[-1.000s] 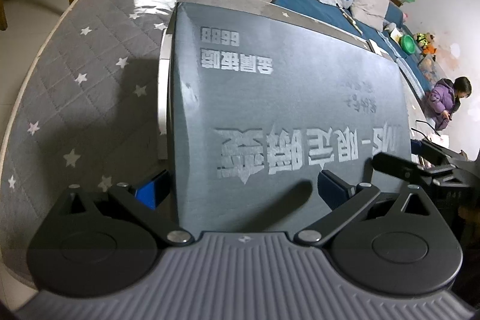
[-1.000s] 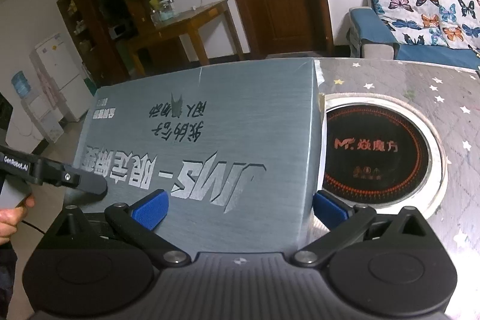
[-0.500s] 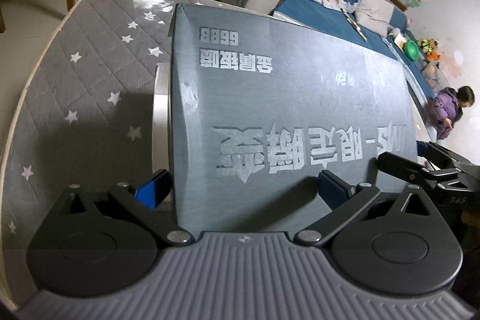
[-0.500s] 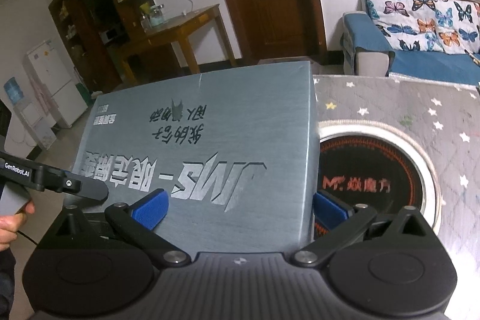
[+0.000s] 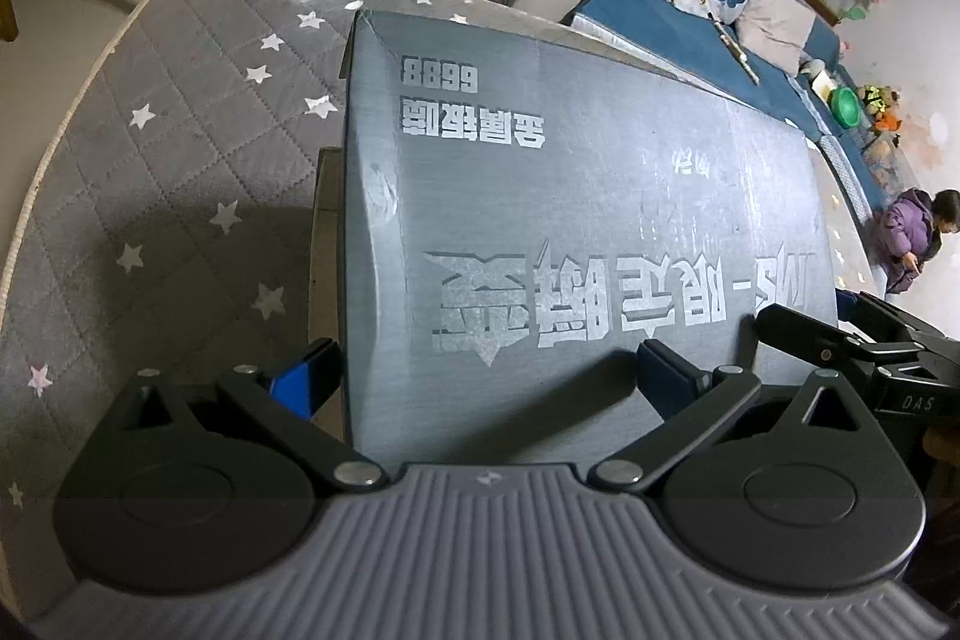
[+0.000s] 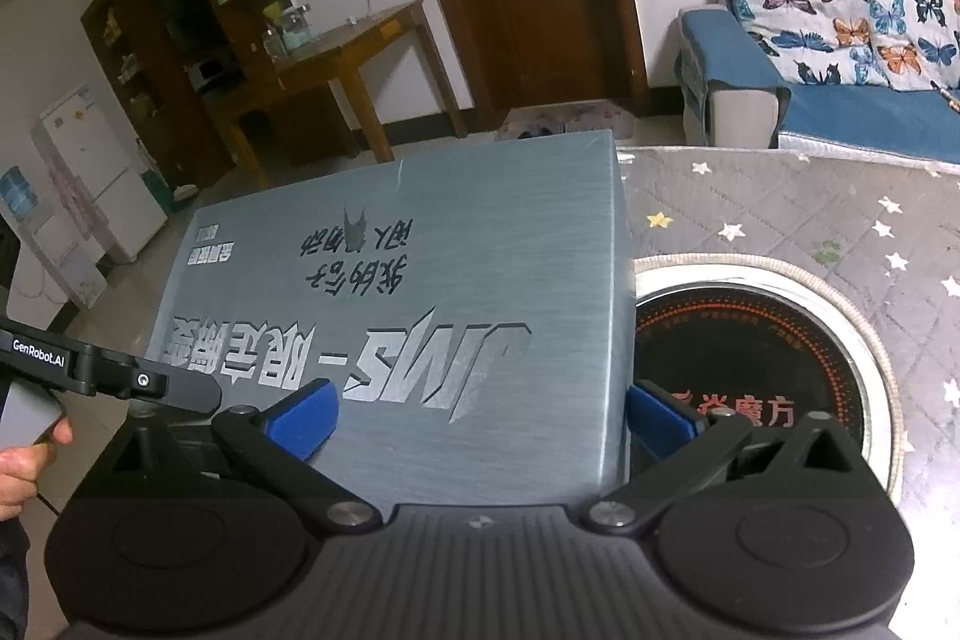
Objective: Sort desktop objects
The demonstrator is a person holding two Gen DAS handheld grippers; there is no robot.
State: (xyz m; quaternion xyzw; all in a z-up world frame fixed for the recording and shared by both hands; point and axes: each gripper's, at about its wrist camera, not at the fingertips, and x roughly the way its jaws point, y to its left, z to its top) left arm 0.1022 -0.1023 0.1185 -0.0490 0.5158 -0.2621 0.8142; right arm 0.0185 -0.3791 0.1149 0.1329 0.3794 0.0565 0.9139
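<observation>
A large flat grey box [image 5: 600, 196] with white lettering fills the left wrist view. My left gripper [image 5: 483, 379] is shut on its near end, one blue pad [image 5: 303, 379] past the box's left edge and the other pad [image 5: 666, 376] on the printed face. In the right wrist view the same grey box [image 6: 432, 280] is clamped by my right gripper [image 6: 480, 418], with one pad on the face and one at the right edge. Each gripper shows in the other's view, the right gripper [image 5: 840, 346] and the left gripper [image 6: 90, 376], the latter held by a hand [image 6: 24, 466].
Below the box is a round table with a grey quilted star-pattern cover [image 5: 168, 172] and a built-in induction cooktop [image 6: 768, 358]. A blue sofa with butterfly cushions [image 6: 840, 57] stands behind. A person in purple [image 5: 912, 238] crouches on the floor. A wooden table [image 6: 354, 57] and door stand farther off.
The box stays clamped in both grippers. The table cover and cooktop have slid lower and farther in both views, and more floor shows beyond the table's far edge.
</observation>
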